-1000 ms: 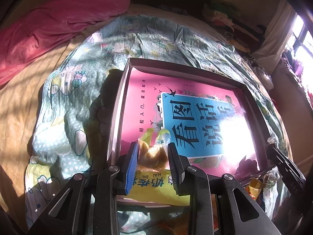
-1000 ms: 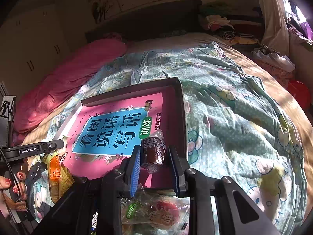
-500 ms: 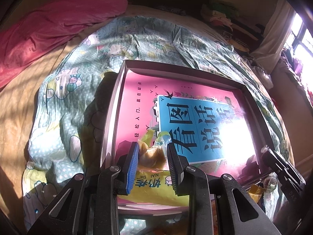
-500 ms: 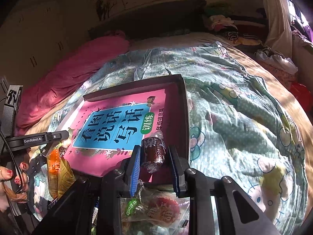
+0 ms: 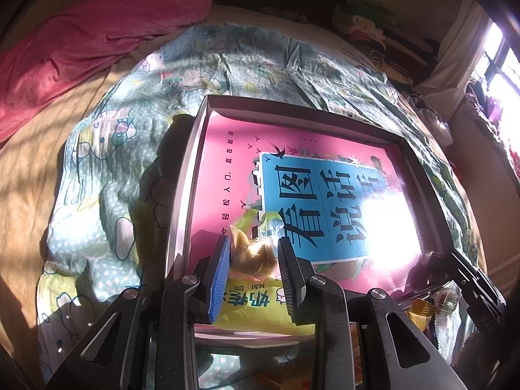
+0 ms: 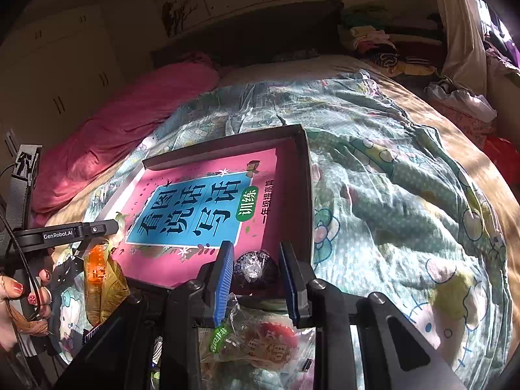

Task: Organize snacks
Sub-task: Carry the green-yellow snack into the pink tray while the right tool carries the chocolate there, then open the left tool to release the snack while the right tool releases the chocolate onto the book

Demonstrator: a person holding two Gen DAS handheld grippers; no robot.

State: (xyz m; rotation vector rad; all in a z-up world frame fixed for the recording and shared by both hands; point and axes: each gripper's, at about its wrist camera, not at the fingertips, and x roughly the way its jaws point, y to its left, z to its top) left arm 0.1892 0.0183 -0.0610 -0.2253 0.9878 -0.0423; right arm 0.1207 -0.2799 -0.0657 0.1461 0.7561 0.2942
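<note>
A shallow dark box (image 5: pixel 191 169) with a pink and blue book cover inside lies on the bed; it also shows in the right wrist view (image 6: pixel 307 195). My left gripper (image 5: pixel 253 260) is shut on a yellow wrapped pastry (image 5: pixel 252 250) over the box's near left corner, above a yellow snack packet (image 5: pixel 256 302). My right gripper (image 6: pixel 255 268) is shut on a dark wrapped snack (image 6: pixel 255 266) at the box's near right corner. The left gripper (image 6: pixel 94 229) also shows at the left of the right wrist view.
A clear bag of snacks (image 6: pixel 256 341) lies below the right gripper. An orange and yellow wrapper (image 6: pixel 100 276) lies left of the box. A cartoon-print quilt (image 6: pixel 406 195) covers the bed, with a pink blanket (image 5: pixel 97 26) at the far left.
The right gripper has lowered the dark snack toward the box's near right corner. The left gripper has shifted slightly with the pastry still held.
</note>
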